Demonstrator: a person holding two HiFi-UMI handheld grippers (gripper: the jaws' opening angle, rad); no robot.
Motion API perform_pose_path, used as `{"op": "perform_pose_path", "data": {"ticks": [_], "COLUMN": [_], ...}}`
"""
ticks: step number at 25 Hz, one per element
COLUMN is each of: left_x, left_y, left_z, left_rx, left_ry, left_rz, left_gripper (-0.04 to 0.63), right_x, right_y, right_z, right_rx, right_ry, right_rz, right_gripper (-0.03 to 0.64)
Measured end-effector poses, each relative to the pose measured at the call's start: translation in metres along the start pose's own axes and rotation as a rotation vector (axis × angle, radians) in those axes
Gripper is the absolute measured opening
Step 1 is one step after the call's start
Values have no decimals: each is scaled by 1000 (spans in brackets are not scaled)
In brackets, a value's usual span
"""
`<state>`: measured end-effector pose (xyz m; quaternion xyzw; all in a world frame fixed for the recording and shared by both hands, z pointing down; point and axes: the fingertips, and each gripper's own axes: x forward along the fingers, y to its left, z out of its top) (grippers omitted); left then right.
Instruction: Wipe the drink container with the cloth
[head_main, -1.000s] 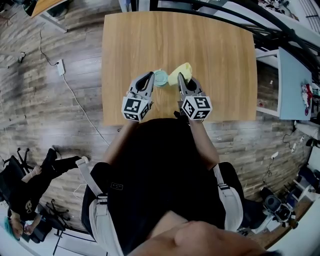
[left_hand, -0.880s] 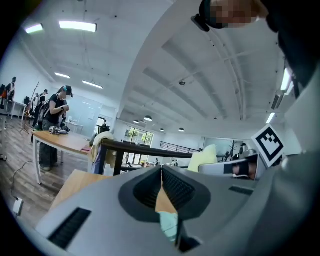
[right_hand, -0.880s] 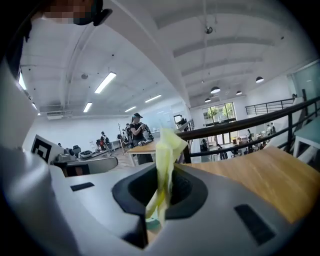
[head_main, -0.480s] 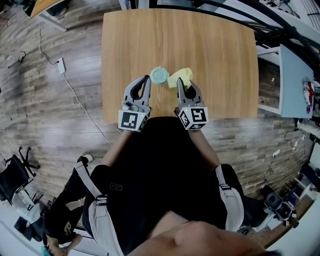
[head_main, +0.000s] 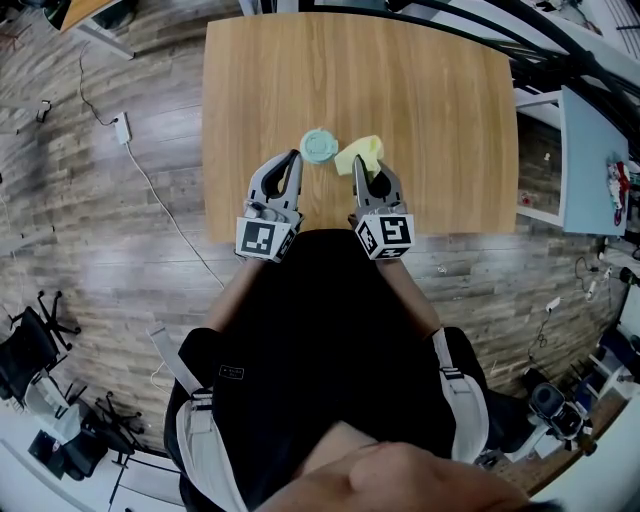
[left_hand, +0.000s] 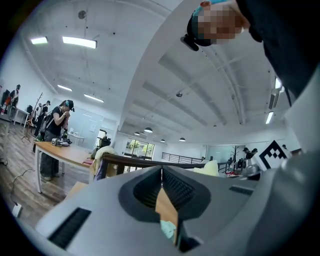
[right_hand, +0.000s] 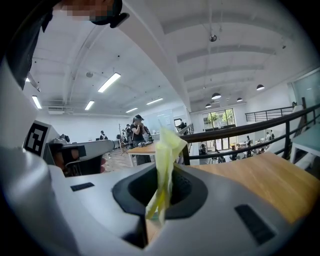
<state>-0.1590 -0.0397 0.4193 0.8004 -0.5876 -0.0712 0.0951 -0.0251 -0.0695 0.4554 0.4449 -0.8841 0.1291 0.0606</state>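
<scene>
With your right gripper (head_main: 358, 168) clamped on the yellow cloth (head_main: 362, 152) and your left gripper (head_main: 293, 162) closed on nothing, the drink container (head_main: 319, 146) stands unsupported toward the near edge of the table (head_main: 430, 110), so a sideways wipe may tip it or push it off.
</scene>
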Motion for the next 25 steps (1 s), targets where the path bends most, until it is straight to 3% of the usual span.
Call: {"op": "perform_pose_path", "data": {"ticks": [25], "left_x": [4], "left_y": [4], "left_z": [-10], "left_rx": [-15], "left_ry": [30], "left_rz": [-28], "left_gripper": [25], "right_x": [3], "right_y": [2], "right_z": [-2], "right_rx": [-17], "right_ry": [6], "right_rz": [-16], "right_gripper": [44]}}
